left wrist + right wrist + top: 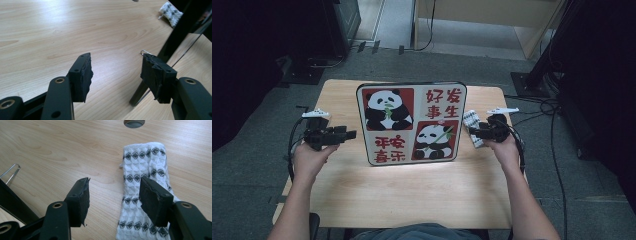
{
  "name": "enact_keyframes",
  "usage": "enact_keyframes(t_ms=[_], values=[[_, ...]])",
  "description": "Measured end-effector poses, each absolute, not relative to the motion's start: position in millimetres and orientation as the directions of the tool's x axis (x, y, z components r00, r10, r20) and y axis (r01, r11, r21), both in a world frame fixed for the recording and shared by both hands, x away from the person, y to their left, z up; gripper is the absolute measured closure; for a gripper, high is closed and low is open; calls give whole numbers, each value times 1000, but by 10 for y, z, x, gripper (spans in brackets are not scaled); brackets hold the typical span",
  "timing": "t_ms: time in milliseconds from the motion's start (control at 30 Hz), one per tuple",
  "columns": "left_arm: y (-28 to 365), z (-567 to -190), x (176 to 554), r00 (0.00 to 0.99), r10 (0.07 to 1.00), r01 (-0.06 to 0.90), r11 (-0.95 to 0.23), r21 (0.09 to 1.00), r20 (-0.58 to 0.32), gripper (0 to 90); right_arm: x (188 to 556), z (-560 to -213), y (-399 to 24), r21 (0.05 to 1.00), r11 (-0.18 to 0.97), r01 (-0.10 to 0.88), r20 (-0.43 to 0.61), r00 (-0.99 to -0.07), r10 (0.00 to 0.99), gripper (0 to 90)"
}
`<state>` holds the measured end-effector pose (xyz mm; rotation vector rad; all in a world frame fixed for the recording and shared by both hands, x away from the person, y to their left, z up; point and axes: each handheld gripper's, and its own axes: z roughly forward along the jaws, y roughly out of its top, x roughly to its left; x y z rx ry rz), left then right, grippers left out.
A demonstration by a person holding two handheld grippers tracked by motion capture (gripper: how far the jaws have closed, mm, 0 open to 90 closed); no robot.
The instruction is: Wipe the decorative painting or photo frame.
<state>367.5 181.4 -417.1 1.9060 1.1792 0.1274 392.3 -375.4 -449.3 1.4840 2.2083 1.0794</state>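
A panda picture board with red squares and a black rim stands upright in the middle of the wooden table. My left gripper points at its left edge, a short way off. In the left gripper view my left gripper is open with bare wood between its jaws, and the board's black edge runs just beyond the right jaw. My right gripper sits right of the board over a white cloth with black diamonds. Seen from its own camera, my right gripper is open, its right jaw above the cloth.
A thin wire stand foot sticks out from the board's base; it shows as a small loop in the left gripper view. A grey round cap is set into the table beyond the cloth. Cables and dark equipment lie on the floor around the table.
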Motion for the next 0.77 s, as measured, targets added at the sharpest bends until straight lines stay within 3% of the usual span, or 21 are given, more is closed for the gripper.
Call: enact_keyframes(t_ms=[567,767], values=[[1818,-4206,3674,536,775,685,-166,710,-336,410,3935,-4502,-3764,703,189,686,186,-434,882,423],[1796,-4198,3647,562,765,644,-166,746,-315,460,3944,-4511,-3767,703,188,686,188,-434,881,423]])
